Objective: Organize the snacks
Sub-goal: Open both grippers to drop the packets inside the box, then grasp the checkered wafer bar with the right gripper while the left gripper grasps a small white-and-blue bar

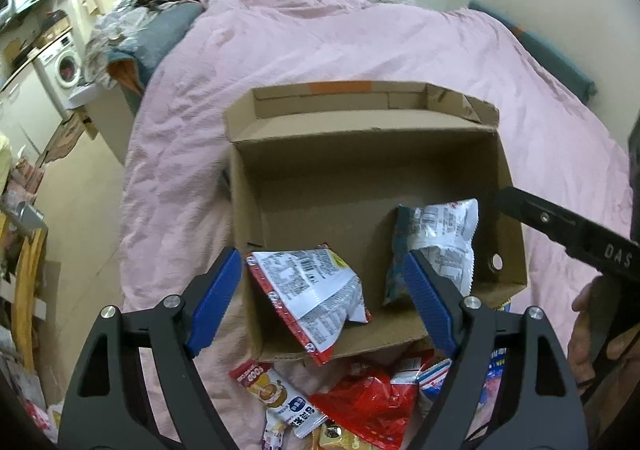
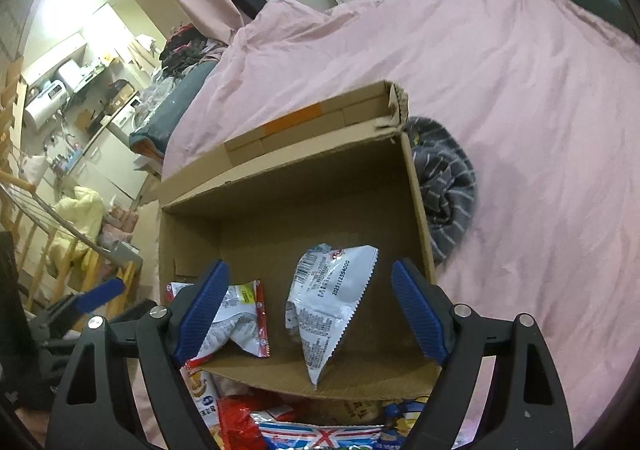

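Both grippers hung open and empty over the near edge of the bed: the left gripper (image 1: 324, 302) had its blue ribbed pads spread wide above the near left corner of the open brown cardboard box (image 1: 280, 177), and the right gripper (image 2: 310, 310) stood equally wide above the box's near right part. Inside the box lay two sealed packets, a red-edged white foil snack packet (image 1: 316, 298) propped against the near left wall with one corner poking over the rim, and a blue-and-white foil snack packet (image 1: 436, 238) leaning toward the right wall. More snacks waited in a loose heap on the pink bedspread (image 1: 360, 49) just in front of the box's near wall, among them a crumpled red plastic snack bag (image 1: 368, 402) and a small white sachet with a red top band (image 1: 276, 394). These packets looked light, air-puffed and slick, with contents that would likely crush under a hard squeeze, so a gentle pinch seemed wise. The flat crimped seam at a bag's end, or a gathered fold of film near a corner, probably offered the surest hold, since the pillowy middle would tend to squirt out from between the pads. Because the heap overlapped, lifting the topmost bag first would likely avoid dragging its neighbours off the soft, yielding bedding.
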`<action>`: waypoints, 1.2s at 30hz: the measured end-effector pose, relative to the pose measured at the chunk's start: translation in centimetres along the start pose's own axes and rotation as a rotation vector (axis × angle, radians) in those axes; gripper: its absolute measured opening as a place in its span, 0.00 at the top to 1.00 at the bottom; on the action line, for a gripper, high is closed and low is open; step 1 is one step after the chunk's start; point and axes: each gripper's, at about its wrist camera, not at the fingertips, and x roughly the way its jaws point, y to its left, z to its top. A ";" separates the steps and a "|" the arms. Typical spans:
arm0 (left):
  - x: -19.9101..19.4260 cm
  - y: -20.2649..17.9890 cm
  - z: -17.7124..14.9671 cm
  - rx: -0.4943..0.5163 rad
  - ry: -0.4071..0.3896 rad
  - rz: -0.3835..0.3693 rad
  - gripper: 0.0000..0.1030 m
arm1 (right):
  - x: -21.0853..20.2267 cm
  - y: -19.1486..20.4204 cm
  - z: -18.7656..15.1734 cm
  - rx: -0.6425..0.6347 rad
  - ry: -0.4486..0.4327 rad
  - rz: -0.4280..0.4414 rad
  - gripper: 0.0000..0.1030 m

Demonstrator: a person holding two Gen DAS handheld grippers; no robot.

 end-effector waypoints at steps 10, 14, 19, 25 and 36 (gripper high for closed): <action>-1.8 3.2 -1.4 -0.109 0.009 0.033 0.22 | -2.6 -1.0 -0.5 0.088 -0.031 0.056 0.16; -2.4 4.2 -2.4 -0.130 0.018 0.032 0.22 | -3.3 -1.0 -1.0 0.088 -0.037 0.049 0.16; -3.1 5.0 -3.8 -0.128 0.016 0.041 0.22 | -3.6 -1.4 -2.4 0.108 -0.008 0.039 0.16; -2.9 5.8 -6.2 -0.135 0.052 0.047 0.22 | -4.2 -1.6 -4.5 0.145 0.028 0.049 0.16; 2.1 7.3 -12.5 -0.098 0.341 0.050 0.22 | -4.4 -1.8 -8.2 0.158 0.101 -0.001 0.16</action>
